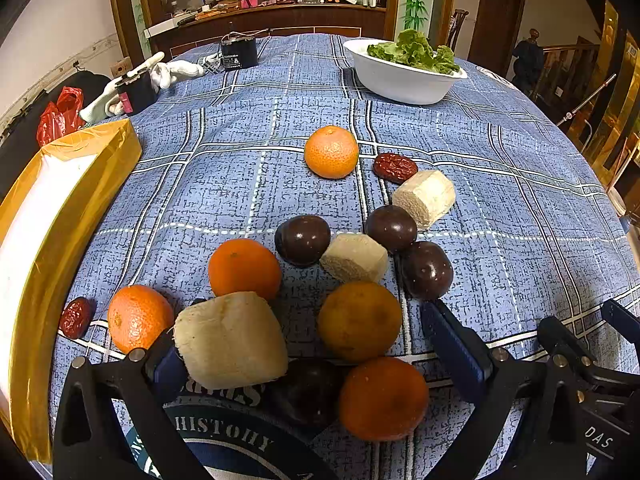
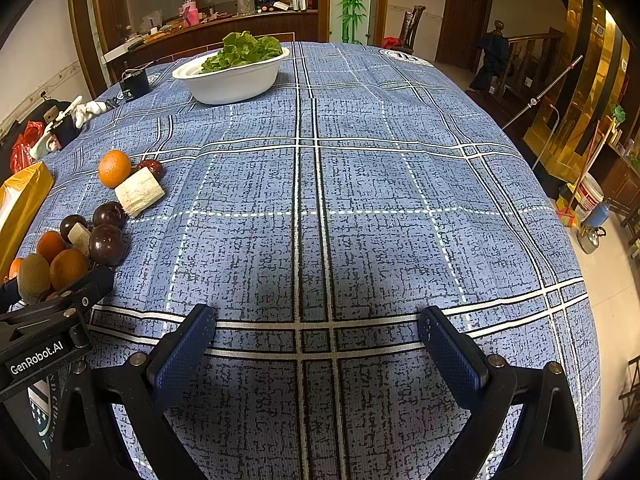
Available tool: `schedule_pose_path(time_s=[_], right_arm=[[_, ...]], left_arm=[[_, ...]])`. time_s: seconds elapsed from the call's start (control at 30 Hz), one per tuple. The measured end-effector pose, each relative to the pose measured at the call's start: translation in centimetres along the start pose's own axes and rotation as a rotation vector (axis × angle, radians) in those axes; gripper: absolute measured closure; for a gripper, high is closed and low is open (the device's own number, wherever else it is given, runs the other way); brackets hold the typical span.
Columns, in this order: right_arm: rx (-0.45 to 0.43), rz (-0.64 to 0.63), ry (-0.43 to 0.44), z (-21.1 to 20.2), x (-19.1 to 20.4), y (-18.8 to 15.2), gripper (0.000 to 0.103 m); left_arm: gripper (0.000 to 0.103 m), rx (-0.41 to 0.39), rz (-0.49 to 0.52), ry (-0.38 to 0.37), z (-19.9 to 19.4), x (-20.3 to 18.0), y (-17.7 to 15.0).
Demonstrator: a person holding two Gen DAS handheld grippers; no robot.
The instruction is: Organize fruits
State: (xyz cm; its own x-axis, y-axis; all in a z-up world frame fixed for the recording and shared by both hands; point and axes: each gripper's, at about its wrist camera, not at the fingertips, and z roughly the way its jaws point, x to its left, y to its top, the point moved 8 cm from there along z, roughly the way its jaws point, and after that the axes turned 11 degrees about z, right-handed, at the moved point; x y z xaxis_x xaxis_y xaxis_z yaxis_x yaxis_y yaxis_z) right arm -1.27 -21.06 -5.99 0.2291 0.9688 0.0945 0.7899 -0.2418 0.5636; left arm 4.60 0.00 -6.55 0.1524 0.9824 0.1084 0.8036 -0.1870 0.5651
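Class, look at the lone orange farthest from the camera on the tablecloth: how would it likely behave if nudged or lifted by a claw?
The orange looks round, so a nudge would probably roll it, perhaps toward the red date beside it. Its dimpled skin suggests fair grip, not slippery. It seems firm and moderately heavy for its size.
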Motion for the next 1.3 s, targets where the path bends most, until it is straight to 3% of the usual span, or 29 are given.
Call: schedule_pose_path(time_s=[0.43, 0.63, 0.8, 0.93, 1.07, 1.17, 1.3], right_arm=[[0.0, 0.0, 0.0, 0.0, 0.1, 0.0, 0.0], [0.0, 0.0, 0.0, 0.0, 0.0, 0.0, 0.0], [0.003, 0.002, 0.001, 0.1, -0.1, 0.0, 0.0], [0.031, 0.019, -0.009, -0.2, 0.0, -0.4, 0.0], [0.055, 0.039, -0.028, -0.5, 0.0, -0.9, 0.0], [0.056, 0.054, -0.043, -0.6, 0.0, -1.2, 0.0], [0.067, 0.061, -0.052, -0.7, 0.0, -1.4, 0.0]], left_arm=[[0.0, 0.003, 0.004, -0.001, 0.0, 0.0, 0.0], [0.0, 0.051, 0.049, -0.042, 0.2, 0.0, 0.0], [0.0, 0.077, 0.109, -0.102, -0.5, -0.2, -1.0], [0.0, 0.06, 0.032, -0.213, -2.8, 0.7, -2.3], [0.0, -0.054, -0.004, -0.245, -6.8, 2.7, -2.5], [0.0, -0.206, 0.007, -0.164, -11.1, 5.0, -2.2], [0.0, -0.443, -0.013, 0.0, -17.6, 8.7, -2.1]])
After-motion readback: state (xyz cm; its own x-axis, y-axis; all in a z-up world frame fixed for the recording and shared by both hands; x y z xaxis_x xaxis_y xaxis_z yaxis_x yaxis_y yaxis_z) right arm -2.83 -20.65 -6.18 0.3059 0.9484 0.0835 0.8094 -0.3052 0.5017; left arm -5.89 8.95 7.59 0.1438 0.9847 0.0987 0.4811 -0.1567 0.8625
